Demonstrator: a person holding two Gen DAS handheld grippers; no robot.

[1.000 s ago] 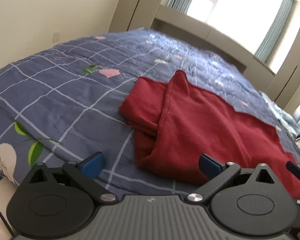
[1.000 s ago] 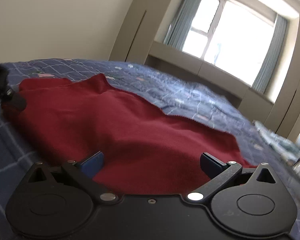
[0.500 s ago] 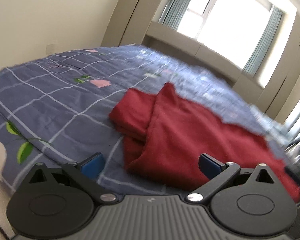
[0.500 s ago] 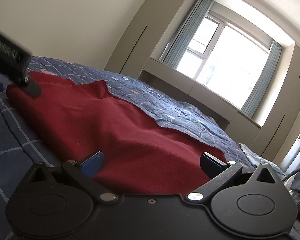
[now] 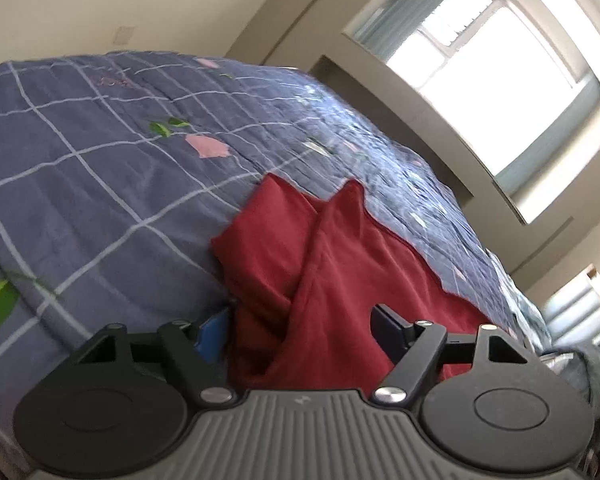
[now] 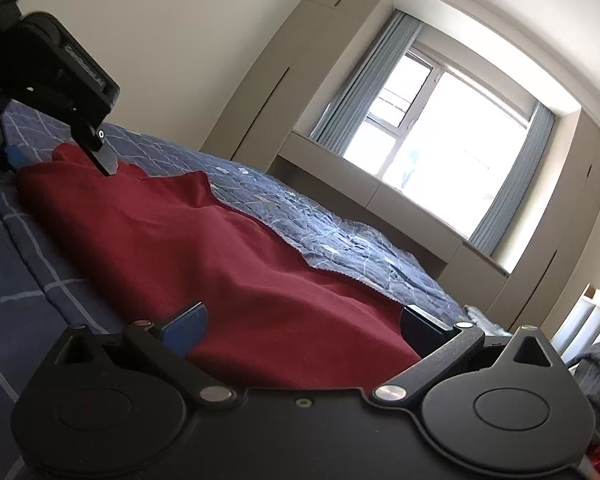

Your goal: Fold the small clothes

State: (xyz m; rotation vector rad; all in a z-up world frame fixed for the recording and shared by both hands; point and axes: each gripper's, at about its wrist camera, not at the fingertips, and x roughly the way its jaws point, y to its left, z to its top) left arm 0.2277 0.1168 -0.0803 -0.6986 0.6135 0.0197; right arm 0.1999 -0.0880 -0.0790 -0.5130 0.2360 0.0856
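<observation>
We see a red garment (image 6: pixel 228 264) lying on a bed covered by a blue checked quilt (image 5: pixel 100 184), filling the lower middle of both views; its long axis runs from the left of the right wrist frame toward the lower right. A bright window (image 6: pixel 432 136) with grey-blue curtains (image 6: pixel 356 96) sits upper right. Our left tongs (image 5: pixel 300 324) are closing around a bunched fold of the garment, pads not visibly pressing. Our right tongs (image 6: pixel 304 320) stand spread over its edge, gripping nothing.

Two low wrist views, close over the shared red garment (image 5: pixel 332 280), windowward.
</observation>
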